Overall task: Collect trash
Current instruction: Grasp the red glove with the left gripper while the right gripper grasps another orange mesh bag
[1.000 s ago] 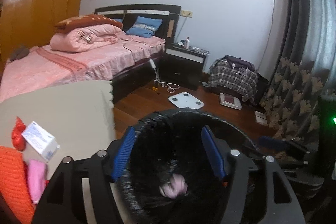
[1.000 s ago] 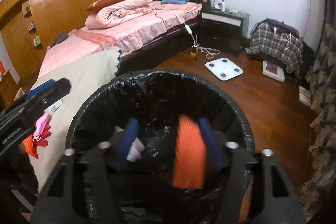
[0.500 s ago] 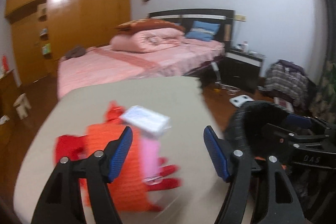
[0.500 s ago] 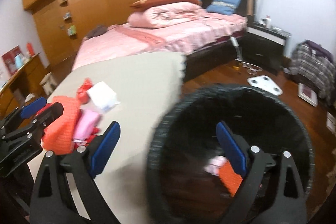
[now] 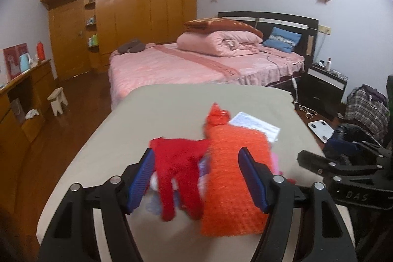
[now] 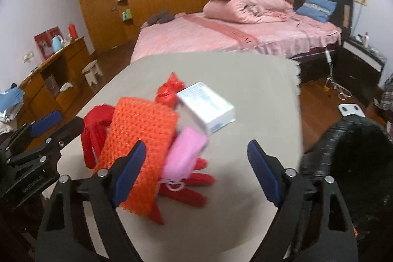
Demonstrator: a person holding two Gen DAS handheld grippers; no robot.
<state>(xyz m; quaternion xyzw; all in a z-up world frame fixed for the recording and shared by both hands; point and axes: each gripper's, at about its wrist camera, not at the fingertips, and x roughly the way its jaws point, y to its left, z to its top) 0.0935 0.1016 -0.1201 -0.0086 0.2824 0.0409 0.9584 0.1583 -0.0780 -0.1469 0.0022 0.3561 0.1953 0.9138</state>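
Left gripper (image 5: pixel 196 178) with blue-padded fingers (image 5: pixel 140 179) spread wide, holding nothing, poised over a pile of trash on the beige desk (image 5: pixel 172 109). Between the left fingers: a red glove (image 5: pixel 176 163) on the left side and an orange knitted cloth (image 5: pixel 233 171) on the right side, reaching past the right fingertip. Beyond the fingertips, a crumpled red bag (image 5: pixel 217 116) and a white box (image 5: pixel 255 125) just beside the cloth.

Right gripper (image 6: pixel 196 168) also spread wide and empty. Orange knitted cloth (image 6: pixel 140 139) under and beyond its left finger. Pink packet (image 6: pixel 185 151) between the fingers, nearer the left one, leaning against the cloth. Red glove fingers (image 6: pixel 194 186) sticking out below the packet. White box (image 6: pixel 205 107) ahead of the fingertips, touching the red bag (image 6: pixel 170 89). Black-lined trash bin (image 6: pixel 351 163) just outside the right finger, off the desk edge.

Pink bed (image 5: pixel 196 65) and wooden wardrobe (image 5: pixel 122 16) far beyond the fingertips. Slight blur on the pile.
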